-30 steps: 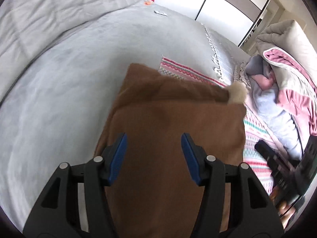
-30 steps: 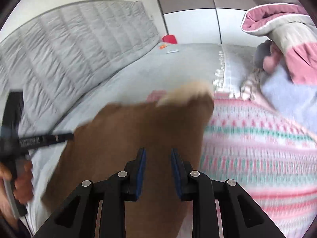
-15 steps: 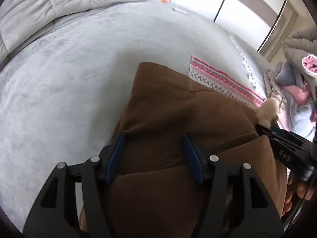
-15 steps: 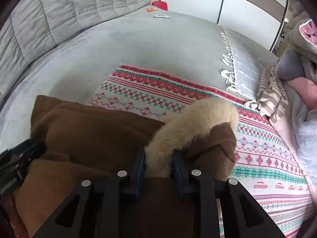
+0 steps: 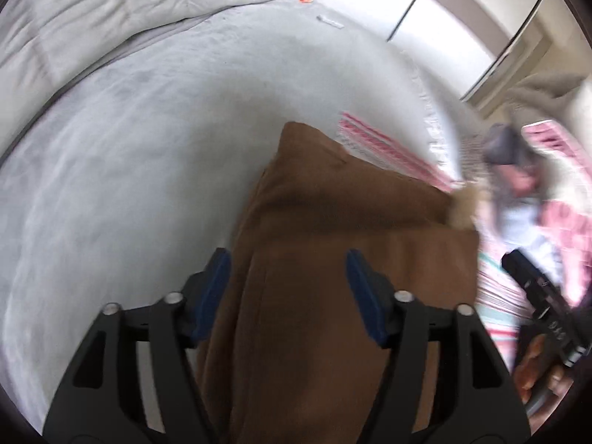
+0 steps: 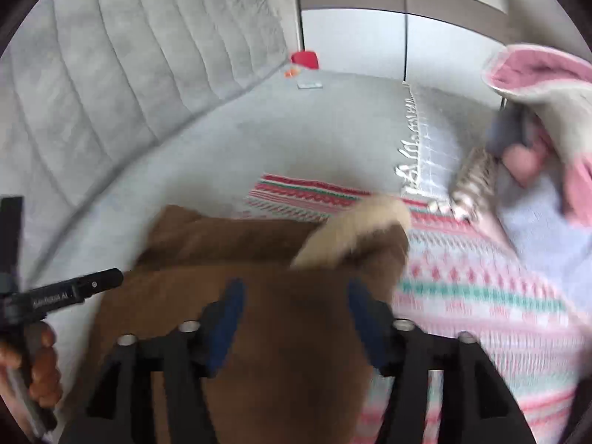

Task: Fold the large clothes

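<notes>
A brown garment (image 5: 333, 259) with a cream fur trim (image 6: 355, 225) lies folded on the grey bed, partly over a pink patterned blanket (image 6: 481, 288). My left gripper (image 5: 288, 281) is open above its near part, holding nothing. My right gripper (image 6: 294, 307) is open above the brown garment (image 6: 259, 314), just short of the fur trim. The right gripper shows at the right edge of the left wrist view (image 5: 536, 296); the left one shows at the left edge of the right wrist view (image 6: 74, 288). Both views are blurred.
The grey bedspread (image 5: 129, 148) stretches left and ahead to a quilted headboard (image 6: 111, 55). A pile of pink and grey clothes (image 6: 536, 129) lies at the right. A red object (image 6: 305, 58) and a small flat item (image 6: 310, 85) sit at the far end.
My right gripper has opened and let go of the fur trim, then pulled back. The garment now lies folded over itself. My left gripper stays open and has lifted slightly.
</notes>
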`<state>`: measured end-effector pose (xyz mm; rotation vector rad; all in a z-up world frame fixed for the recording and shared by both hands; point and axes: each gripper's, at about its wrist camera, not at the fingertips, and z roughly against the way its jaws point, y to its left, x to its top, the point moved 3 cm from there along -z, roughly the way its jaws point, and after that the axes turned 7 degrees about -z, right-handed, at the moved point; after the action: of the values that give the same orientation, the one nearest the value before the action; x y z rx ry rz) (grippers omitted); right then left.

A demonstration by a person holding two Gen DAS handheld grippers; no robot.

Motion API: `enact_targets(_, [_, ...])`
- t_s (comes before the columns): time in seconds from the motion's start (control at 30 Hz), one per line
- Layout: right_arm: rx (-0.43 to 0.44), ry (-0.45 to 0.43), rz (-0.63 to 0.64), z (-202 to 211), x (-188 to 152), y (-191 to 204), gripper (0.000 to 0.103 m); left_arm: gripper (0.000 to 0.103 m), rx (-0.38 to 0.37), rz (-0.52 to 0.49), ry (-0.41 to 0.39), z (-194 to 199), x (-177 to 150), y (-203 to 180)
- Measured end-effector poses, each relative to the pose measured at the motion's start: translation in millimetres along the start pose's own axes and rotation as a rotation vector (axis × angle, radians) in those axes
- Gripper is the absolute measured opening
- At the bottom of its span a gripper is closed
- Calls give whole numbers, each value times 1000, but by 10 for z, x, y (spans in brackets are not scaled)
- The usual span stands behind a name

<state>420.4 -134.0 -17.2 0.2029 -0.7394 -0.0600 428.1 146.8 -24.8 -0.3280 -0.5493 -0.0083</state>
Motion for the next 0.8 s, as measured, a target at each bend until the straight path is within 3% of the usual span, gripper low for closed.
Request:
enact_targets(0.13, [31, 35, 56, 494, -557, -26, 63, 74, -68, 59, 30, 497, -553, 223])
enact_targets(0.27, [84, 121, 11, 690, -1062, -93, 63, 74, -74, 102, 53, 694, -953, 275])
enact_targets(0.4, [97, 159, -52, 774, -1338, -174, 63, 74, -36, 104, 125, 606, -1189, 190])
enact_targets(0.57, [187, 193, -185, 734, -1499, -370, 70, 80, -49, 221, 220, 321, -1365, 195])
enact_targets(0.73, [192, 242, -251, 526, -1697, -590, 70, 91, -52, 226, 169, 167, -1440, 220])
enact_targets(0.8, [230, 245, -291, 487, -1700, -669, 70, 93, -90, 237, 165, 86, -1527, 282])
